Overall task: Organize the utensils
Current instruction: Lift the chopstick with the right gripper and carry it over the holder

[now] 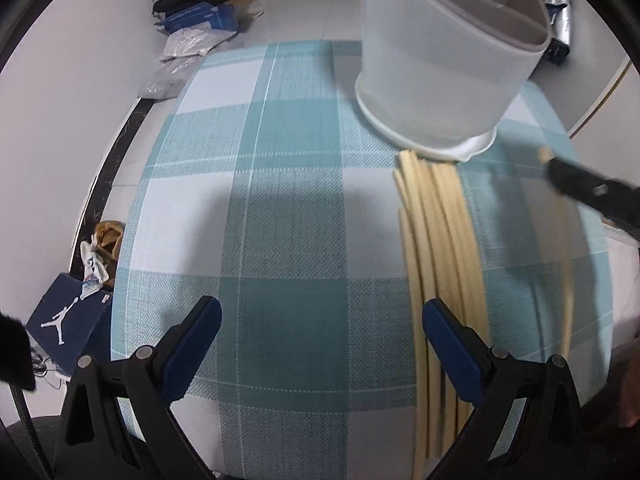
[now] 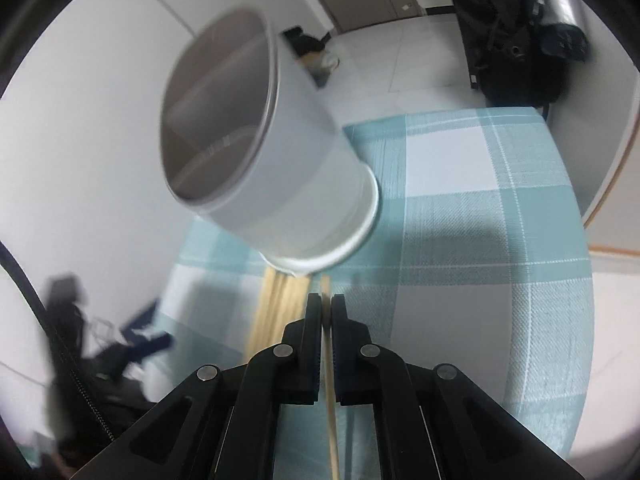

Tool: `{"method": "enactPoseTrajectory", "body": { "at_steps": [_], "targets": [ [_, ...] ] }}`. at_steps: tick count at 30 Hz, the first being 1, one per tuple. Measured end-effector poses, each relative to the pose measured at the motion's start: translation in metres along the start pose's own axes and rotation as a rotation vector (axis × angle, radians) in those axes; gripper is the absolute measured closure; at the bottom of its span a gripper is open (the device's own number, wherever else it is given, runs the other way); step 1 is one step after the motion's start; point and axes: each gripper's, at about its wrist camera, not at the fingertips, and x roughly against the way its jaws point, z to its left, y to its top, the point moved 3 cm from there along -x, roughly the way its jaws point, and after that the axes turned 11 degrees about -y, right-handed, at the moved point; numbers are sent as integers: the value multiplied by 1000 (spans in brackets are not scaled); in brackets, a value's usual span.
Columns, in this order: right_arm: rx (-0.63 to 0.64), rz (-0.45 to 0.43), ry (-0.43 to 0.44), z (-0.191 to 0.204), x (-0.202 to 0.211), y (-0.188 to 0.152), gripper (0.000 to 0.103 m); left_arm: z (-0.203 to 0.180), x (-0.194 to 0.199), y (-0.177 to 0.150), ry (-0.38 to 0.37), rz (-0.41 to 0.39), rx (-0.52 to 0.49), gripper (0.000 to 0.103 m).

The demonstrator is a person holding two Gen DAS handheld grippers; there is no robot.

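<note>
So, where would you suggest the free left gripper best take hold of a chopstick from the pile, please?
Grip a chopstick on the pile's left edge, mid-length, from above, fingers across it. The sticks lie flat, tips against the holder.

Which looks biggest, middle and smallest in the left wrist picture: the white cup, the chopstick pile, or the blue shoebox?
1. White round plastic utensil holder, though it stands tall and wide in the frame.
2. Pile of pale wooden chopsticks, long but thin.
3. Dark blue cardboard shoebox; it sits down on the floor, so it may only look smallest.
</note>
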Motion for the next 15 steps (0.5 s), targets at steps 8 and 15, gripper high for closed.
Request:
{"method": "enactPoseTrajectory", "body": {
  "at_steps": [8,15],
  "targets": [
    [-114,-43,86,-19,22,9,99,2,-1,1,-12,14,34,4],
    [-147,-94,144,-23,40,12,99,-1,-3,2,-30,18,35,19]
  ]
}}
